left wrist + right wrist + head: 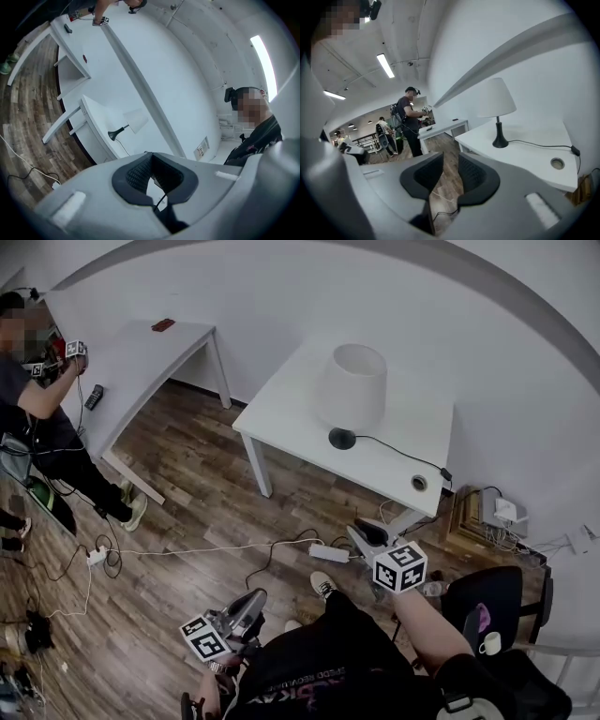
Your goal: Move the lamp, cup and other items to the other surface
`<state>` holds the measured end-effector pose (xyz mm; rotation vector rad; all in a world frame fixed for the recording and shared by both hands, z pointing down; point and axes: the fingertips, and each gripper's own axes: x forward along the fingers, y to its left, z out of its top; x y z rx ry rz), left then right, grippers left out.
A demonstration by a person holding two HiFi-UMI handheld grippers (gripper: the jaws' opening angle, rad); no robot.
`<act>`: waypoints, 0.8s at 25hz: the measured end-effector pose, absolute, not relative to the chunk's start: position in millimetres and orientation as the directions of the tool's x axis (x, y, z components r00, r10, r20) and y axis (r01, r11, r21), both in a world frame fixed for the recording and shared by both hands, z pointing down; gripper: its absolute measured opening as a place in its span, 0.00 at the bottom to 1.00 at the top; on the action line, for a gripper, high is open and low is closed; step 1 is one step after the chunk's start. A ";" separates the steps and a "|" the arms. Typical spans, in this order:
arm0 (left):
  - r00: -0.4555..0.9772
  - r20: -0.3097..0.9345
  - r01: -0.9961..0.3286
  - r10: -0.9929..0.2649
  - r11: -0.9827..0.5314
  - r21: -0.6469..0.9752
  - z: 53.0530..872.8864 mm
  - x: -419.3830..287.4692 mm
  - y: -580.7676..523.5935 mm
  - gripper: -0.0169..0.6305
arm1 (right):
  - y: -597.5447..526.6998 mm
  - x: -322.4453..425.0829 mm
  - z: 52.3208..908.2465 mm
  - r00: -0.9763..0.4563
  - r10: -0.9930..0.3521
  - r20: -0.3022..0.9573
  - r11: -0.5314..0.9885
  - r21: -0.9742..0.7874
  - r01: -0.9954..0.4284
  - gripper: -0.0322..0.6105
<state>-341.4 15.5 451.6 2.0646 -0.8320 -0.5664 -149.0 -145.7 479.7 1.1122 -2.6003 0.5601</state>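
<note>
The left gripper (152, 180) fills the lower frame, its dark fingers (136, 176) slightly apart. Above them, left of centre, a white-shaded lamp (131, 123) stands on a white tabletop (96, 117). Wooden floor (28, 117) lies at left, and a person (255, 138) is at the right edge.

white square table (281, 413) bare along its front and left edges, white-shaded lamp with black base (351, 388) standing mid-top, thin black cord (403, 454) trailing right across the surface – brown plank floor (187, 474) open as far as the long white table (141, 357), white power strip (328, 552) and loose cables lying underfoot
</note>
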 end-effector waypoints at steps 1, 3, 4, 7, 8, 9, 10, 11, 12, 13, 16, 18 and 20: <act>0.666 -0.094 -0.371 -0.740 -0.438 0.819 450.4 -344.3 12.2 0.03 | -162.1 -144.2 482.9 -0.655 -0.656 0.375 0.620 -0.228 -0.751 0.21; 0.637 -0.085 -0.397 -0.767 -0.420 0.816 448.8 -349.4 4.7 0.03 | -194.8 -136.3 488.6 -0.624 -0.690 0.368 0.604 -0.184 -0.776 0.21; 0.622 -0.081 -0.409 -0.779 -0.411 0.815 448.5 -351.2 0.5 0.03 | -211.0 -133.7 492.3 -0.614 -0.697 0.371 0.601 -0.164 -0.782 0.21; 0.581 -0.067 -0.437 -0.811 -0.381 0.815 450.2 -352.1 -9.9 0.03 | -258.1 -127.8 507.3 -0.590 -0.704 0.395 0.601 -0.111 -0.791 0.25; 0.570 -0.060 -0.447 -0.820 -0.371 0.814 450.9 -351.8 -12.9 0.03 | -273.9 -125.6 513.0 -0.580 -0.708 0.403 0.598 -0.093 -0.796 0.26; 0.558 -0.054 -0.457 -0.828 -0.361 0.813 451.4 -351.7 -15.9 0.03 | -289.6 -123.1 518.8 -0.567 -0.714 0.410 0.593 -0.076 -0.802 0.26; 0.547 -0.047 -0.467 -0.836 -0.351 0.812 451.6 -352.0 -18.9 0.03 | -305.2 -120.3 524.4 -0.553 -0.721 0.416 0.585 -0.062 -0.809 0.27; 0.535 -0.040 -0.476 -0.844 -0.340 0.811 451.8 -352.8 -21.9 0.03 | -320.3 -117.5 529.3 -0.540 -0.729 0.421 0.575 -0.051 -0.817 0.29; 0.523 -0.033 -0.484 -0.852 -0.328 0.811 452.0 -353.8 -24.8 0.03 | -335.1 -115.0 533.6 -0.527 -0.737 0.424 0.565 -0.045 -0.824 0.29; 0.512 -0.025 -0.491 -0.859 -0.317 0.811 452.4 -354.5 -27.5 0.03 | -349.1 -112.9 537.8 -0.518 -0.742 0.426 0.556 -0.042 -0.830 0.29; 0.488 -0.001 -0.512 -0.873 -0.287 0.810 453.8 -351.2 -35.6 0.03 | -384.8 -109.3 550.1 -0.508 -0.743 0.435 0.547 -0.041 -0.836 0.29; 0.479 0.016 -0.524 -0.878 -0.272 0.807 454.4 -346.5 -41.0 0.03 | -404.2 -111.3 558.9 -0.511 -0.735 0.446 0.561 -0.024 -0.827 0.29; 0.472 0.034 -0.534 -0.881 -0.255 0.806 454.8 -342.2 -45.1 0.03 | -420.3 -115.8 569.1 -0.516 -0.723 0.459 0.580 -0.002 -0.814 0.29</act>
